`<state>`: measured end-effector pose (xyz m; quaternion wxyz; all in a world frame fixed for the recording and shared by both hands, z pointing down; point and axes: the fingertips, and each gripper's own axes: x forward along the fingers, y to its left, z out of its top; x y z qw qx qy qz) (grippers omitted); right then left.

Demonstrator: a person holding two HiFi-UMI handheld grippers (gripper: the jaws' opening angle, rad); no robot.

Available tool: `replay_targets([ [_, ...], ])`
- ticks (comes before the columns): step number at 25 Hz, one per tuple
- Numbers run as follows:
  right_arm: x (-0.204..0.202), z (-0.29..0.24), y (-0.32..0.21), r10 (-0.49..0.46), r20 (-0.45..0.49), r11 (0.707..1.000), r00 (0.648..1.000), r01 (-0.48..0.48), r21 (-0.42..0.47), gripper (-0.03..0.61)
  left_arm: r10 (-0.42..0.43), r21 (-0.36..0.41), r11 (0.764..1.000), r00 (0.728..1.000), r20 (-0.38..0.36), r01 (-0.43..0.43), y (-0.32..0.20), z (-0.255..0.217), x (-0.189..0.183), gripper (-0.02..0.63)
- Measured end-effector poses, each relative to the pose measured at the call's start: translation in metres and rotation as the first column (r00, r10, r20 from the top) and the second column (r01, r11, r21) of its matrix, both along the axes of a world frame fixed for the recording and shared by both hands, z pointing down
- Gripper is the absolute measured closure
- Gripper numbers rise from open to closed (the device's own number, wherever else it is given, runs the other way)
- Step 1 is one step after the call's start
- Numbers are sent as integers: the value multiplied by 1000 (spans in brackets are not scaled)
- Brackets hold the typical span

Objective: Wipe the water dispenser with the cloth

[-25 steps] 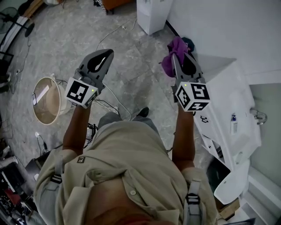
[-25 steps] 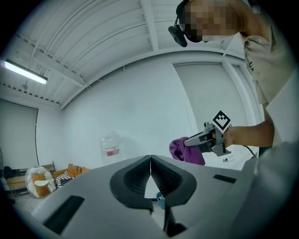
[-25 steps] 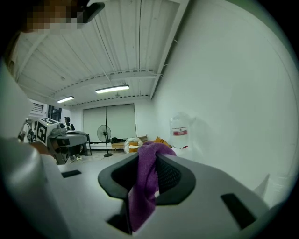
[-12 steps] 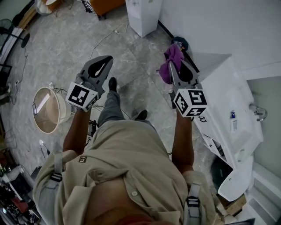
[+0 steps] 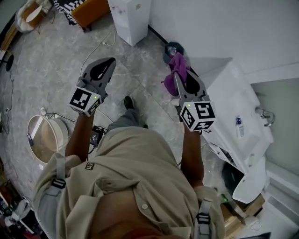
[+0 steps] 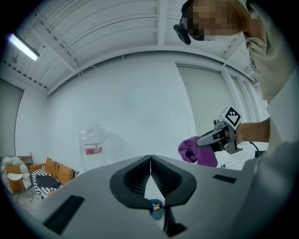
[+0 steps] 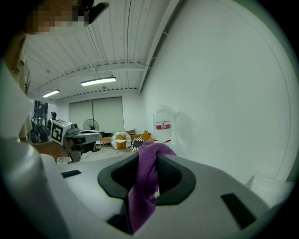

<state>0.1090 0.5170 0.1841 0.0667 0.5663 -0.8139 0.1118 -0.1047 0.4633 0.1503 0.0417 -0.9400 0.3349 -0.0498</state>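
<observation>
The water dispenser [image 5: 130, 17] is a white cabinet against the wall at the top of the head view. Its clear bottle with a red label shows in the left gripper view [image 6: 93, 145] and the right gripper view [image 7: 163, 122]. My right gripper [image 5: 176, 74] is shut on a purple cloth [image 5: 171, 77], which hangs from between its jaws [image 7: 145, 186]. It is held in the air, well short of the dispenser. My left gripper [image 5: 110, 60] is shut with nothing in it; its jaw tips meet [image 6: 150, 159]. The cloth [image 6: 198, 150] also shows from the left gripper.
A white washbasin [image 5: 238, 116] with a tap stands at the right against the wall. A round bucket [image 5: 43, 138] and cables lie on the floor at the left. An orange sofa [image 5: 88, 9] is at the back. A dark blue object [image 5: 171, 48] lies by the wall.
The person has stepped forward, so the dispenser and wall are nearer in view. Both grippers keep their pose, and the cloth stays in the right one.
</observation>
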Motion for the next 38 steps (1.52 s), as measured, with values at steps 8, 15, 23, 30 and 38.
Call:
replay_targets([
  [8, -2, -7, -100, 56, -13, 998, 998, -56, -3, 476, 80, 20, 997, 997, -20, -80, -109, -13, 6, 594],
  [15, -25, -5, -188, 80, -31, 997, 996, -80, -14, 476, 78, -5, 997, 995, -57, -79, -200, -7, -21, 595],
  [23, -34, 5, -261, 20, -45, 998, 999, -22, -62, 474, 7, -41, 999, 997, -83, -11, -261, 8, -42, 595],
  [30, -33, 26, -361, -110, -13, 991, 994, 109, -72, 474, -157, -71, 985, 987, -44, 154, -321, 24, -59, 595],
  [38, -8, 22, -468, -245, 28, 968, 969, 246, -40, 474, -305, -72, 950, 952, -12, 304, -383, 12, -25, 594],
])
